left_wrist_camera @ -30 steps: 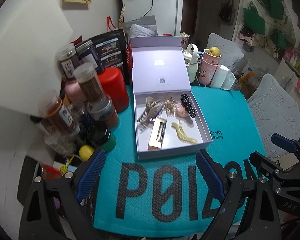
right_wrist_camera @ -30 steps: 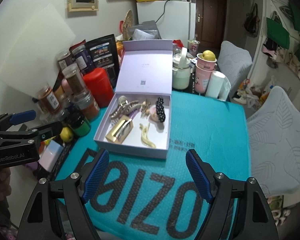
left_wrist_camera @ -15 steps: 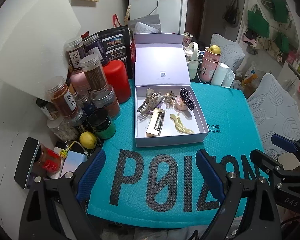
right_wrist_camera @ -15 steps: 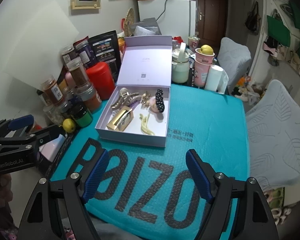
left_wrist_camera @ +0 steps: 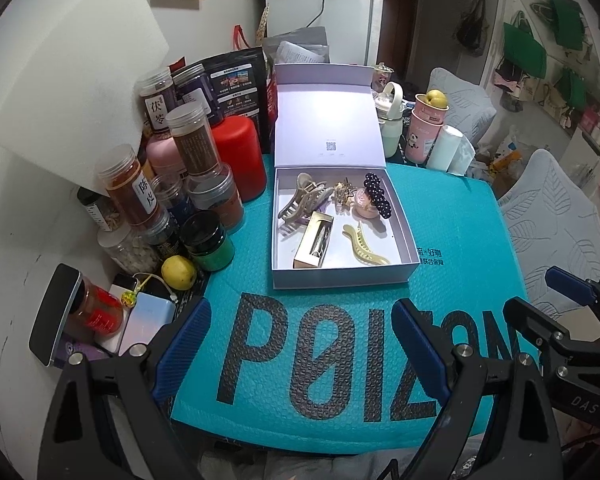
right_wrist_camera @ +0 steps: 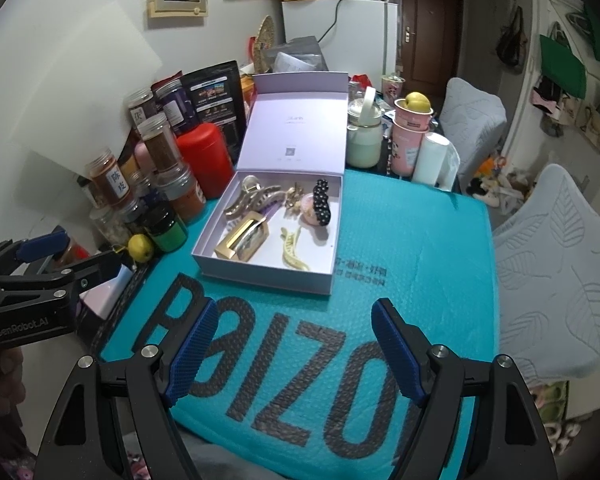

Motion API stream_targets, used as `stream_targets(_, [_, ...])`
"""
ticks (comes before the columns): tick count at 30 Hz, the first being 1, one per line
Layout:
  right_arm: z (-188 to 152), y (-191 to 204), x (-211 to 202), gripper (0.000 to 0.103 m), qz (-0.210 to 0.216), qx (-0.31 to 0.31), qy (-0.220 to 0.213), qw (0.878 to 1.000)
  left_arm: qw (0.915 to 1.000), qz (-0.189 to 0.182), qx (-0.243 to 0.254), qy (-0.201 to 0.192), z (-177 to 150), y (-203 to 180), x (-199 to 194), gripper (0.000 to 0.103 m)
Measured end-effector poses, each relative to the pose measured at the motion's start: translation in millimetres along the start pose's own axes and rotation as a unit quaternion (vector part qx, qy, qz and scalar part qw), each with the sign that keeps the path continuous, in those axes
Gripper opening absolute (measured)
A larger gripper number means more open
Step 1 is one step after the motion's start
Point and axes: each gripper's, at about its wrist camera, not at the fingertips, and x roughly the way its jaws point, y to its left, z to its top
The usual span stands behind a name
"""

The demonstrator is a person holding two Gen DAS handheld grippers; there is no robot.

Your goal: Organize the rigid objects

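Observation:
An open lavender box sits on a teal mat, its lid standing upright behind. Inside lie several hair clips: a beige claw clip, a gold boxed clip, a yellow clip, and a black beaded clip. My left gripper is open and empty, well short of the box. My right gripper is open and empty, also short of the box.
Several spice jars, a red canister, a green jar and a lemon crowd the left edge. Pink cups and a pale kettle stand behind. A grey chair is on the right.
Both grippers have pulled back and up from the box, which now looks smaller and farther. More of the left clutter shows. Jaws stay open.

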Motion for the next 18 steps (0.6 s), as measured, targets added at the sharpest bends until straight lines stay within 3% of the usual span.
stream_targets(18, [-1.8,-3.1,-2.6,0.080,0.001,-0.011,0.000,1.000,0.9998,0.013,-0.001,-0.014,-3.6,-3.8,-4.8,0.093])
